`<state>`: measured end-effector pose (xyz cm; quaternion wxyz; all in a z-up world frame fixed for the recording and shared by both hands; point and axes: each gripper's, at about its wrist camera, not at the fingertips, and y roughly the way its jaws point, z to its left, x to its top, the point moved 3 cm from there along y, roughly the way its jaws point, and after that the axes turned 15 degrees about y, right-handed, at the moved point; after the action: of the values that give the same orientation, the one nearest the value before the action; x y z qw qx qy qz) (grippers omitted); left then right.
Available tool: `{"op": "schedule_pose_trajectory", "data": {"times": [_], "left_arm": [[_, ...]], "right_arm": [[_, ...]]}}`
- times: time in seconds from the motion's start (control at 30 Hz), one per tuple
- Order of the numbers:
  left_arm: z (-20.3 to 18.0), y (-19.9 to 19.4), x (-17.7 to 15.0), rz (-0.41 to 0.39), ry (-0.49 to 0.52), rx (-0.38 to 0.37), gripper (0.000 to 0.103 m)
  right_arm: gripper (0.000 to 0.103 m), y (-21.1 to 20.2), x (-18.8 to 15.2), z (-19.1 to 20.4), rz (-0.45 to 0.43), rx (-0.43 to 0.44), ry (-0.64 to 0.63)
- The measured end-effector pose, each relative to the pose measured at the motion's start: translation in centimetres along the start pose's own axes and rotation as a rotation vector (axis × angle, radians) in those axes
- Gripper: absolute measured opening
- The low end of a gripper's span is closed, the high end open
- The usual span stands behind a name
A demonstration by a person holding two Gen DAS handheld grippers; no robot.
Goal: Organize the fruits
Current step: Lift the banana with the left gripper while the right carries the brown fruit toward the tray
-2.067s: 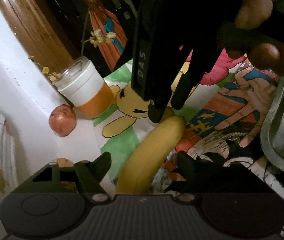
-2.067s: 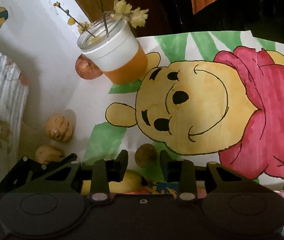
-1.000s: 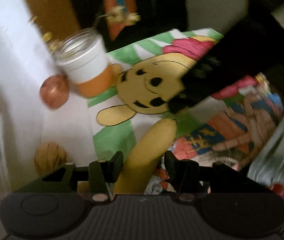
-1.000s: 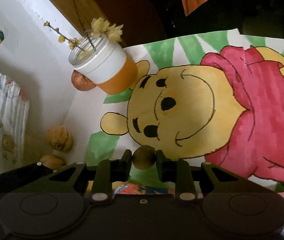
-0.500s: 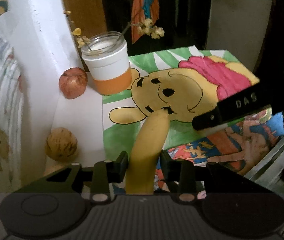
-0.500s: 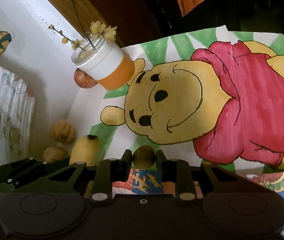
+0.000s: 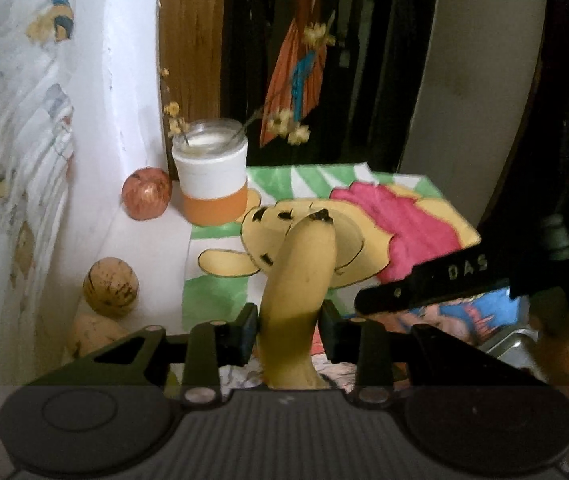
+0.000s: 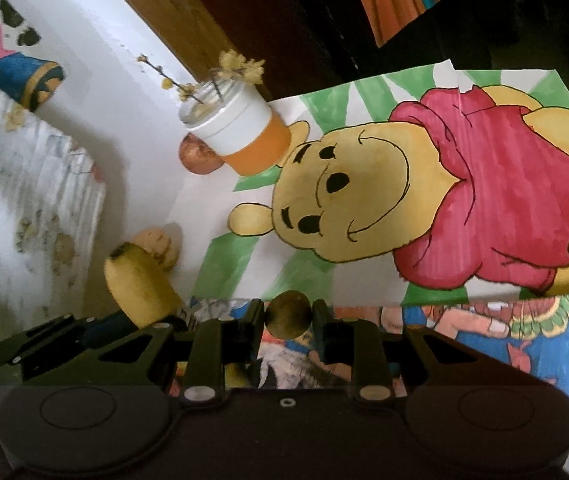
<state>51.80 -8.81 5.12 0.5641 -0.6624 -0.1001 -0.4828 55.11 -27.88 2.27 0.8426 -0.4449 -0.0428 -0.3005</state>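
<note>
1. Left gripper (image 7: 288, 330): our jaws are closing on the banana (image 7: 298, 288), pads against both of its sides. It juts up and forward out of the grip, dark tip over the bear drawing (image 7: 364, 236).
2. Right gripper (image 8: 288, 326): pinched fully in on a small round brownish fruit (image 8: 288, 314), held clear of the table.
3. In the right wrist view the banana's cut end (image 8: 138, 280) shows at lower left, so both grippers sit close together near the table's left edge.
4. Loose on the white strip along the left edge: red apple (image 7: 146, 194) in the far-left corner, touching the jar (image 7: 212, 172) of dried flowers; a tan round fruit (image 7: 111, 287) nearer us, and another pale one (image 7: 90, 334) just beside it, partly hidden by our left finger.
5. A metal tray (image 7: 504, 346) shows at the near-right edge, mostly hidden behind the right gripper; contents not visible.
6. Progress, our read: early to mid. Two fruits in hand, none visibly placed. At least three are on the table, still to collect. The tray looks like the likely destination, but we can't confirm that.
</note>
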Motion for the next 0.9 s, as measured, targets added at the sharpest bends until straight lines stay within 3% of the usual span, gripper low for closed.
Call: {"op": "schedule_pose_trajectory", "data": {"times": [0.43,0.9], "left_arm": [[-4.0,-5.6,-0.3,-0.052,0.007,-0.037,0.035],[-12.6,-11.7,-4.8,-0.038,0.007,-0.174,0.035]], "right_arm": [[0.028,-8.5,-4.3,-0.8,-0.056,0.030,-0.051],[0.028,-17.1,-13.1,-5.5,-0.045,0.009,-0.057]]}}
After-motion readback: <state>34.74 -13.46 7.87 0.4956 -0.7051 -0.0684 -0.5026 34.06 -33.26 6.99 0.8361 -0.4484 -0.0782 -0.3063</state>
